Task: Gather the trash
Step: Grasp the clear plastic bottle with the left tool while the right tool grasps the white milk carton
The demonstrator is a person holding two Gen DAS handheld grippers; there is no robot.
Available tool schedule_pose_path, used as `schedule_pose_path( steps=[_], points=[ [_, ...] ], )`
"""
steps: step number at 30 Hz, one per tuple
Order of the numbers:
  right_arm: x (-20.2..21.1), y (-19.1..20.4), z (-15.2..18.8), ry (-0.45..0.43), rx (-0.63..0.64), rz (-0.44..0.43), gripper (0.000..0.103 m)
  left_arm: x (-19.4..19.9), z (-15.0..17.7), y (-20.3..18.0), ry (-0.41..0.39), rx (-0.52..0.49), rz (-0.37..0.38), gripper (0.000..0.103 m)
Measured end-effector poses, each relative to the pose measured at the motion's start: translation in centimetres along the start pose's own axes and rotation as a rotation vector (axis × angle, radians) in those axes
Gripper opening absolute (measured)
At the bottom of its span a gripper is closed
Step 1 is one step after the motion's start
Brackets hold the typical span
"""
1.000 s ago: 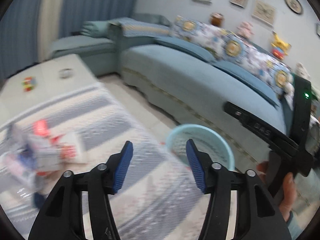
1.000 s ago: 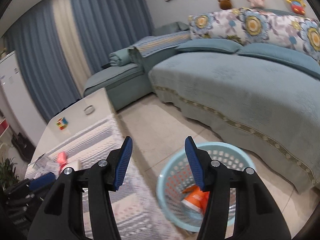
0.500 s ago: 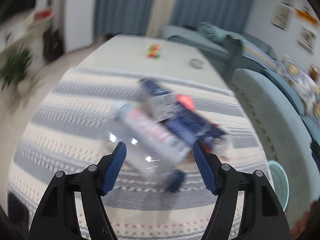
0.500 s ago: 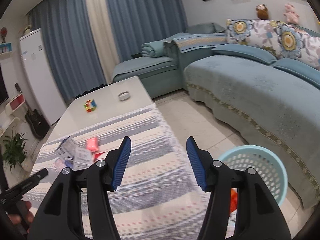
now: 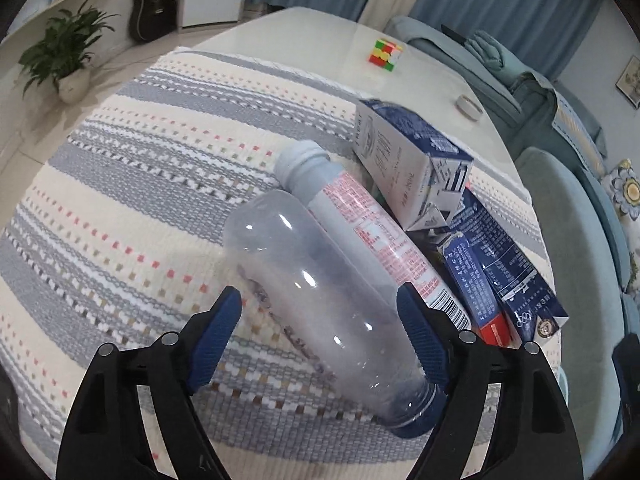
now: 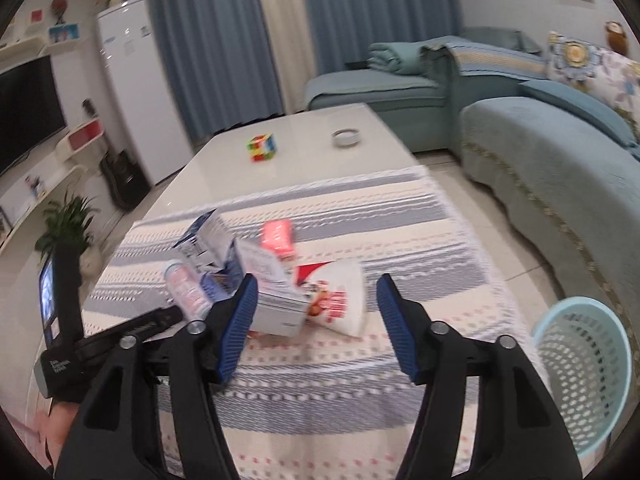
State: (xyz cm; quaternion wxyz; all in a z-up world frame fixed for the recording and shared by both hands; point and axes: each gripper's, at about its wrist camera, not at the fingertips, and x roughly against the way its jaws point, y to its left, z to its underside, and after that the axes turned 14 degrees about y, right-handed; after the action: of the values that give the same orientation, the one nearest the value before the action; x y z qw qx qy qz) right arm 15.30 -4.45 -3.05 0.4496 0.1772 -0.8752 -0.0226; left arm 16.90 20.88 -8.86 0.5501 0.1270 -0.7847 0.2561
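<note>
A pile of trash lies on the striped cloth. In the left wrist view my left gripper (image 5: 320,336) is open around a clear plastic bottle (image 5: 320,300) with a blue cap; its fingers are not touching it. Beside it lie a white bottle with red print (image 5: 360,220), a blue-and-white carton (image 5: 404,160) and blue packets (image 5: 492,272). In the right wrist view my right gripper (image 6: 314,320) is open above a white box (image 6: 272,284) and a white-and-red wrapper (image 6: 340,296). A pale blue basket (image 6: 584,368) stands on the floor at the right.
A colour cube (image 6: 262,147) and a small round dish (image 6: 345,137) sit on the bare white table top (image 6: 304,160) beyond the cloth. A teal sofa (image 6: 540,140) runs along the right. A potted plant (image 5: 64,56) and a guitar (image 5: 154,8) stand at the left.
Both grippers swung from the basket and sofa side toward the table. The left gripper closed in on the clear bottle, now between its open fingers. The right gripper now hovers over the pile.
</note>
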Motion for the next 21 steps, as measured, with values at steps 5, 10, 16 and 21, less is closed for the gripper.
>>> schedule_pose_path(
  steps=[5, 10, 16, 21],
  points=[
    [-3.1, 0.5, -0.5, 0.072, -0.027, -0.1, 0.067, -1.0, -0.6, 0.1, 0.01, -0.047, 0.014, 0.077],
    [-5.8, 0.7, -1.2, 0.116, -0.066, -0.159, 0.075, -0.7, -0.4, 0.7, 0.05, -0.172, 0.057, 0.064],
    [-8.9, -0.1, -1.7, 0.184, -0.166, -0.287, 0.073, 0.7, 0.7, 2.1, 0.104, -0.326, 0.072, 0.055],
    [-8.8, 0.9, -1.4, 0.201, -0.133, -0.277, 0.051, 1.5, 1.7, 3.2, 0.117, -0.404, 0.071, 0.051]
  ],
)
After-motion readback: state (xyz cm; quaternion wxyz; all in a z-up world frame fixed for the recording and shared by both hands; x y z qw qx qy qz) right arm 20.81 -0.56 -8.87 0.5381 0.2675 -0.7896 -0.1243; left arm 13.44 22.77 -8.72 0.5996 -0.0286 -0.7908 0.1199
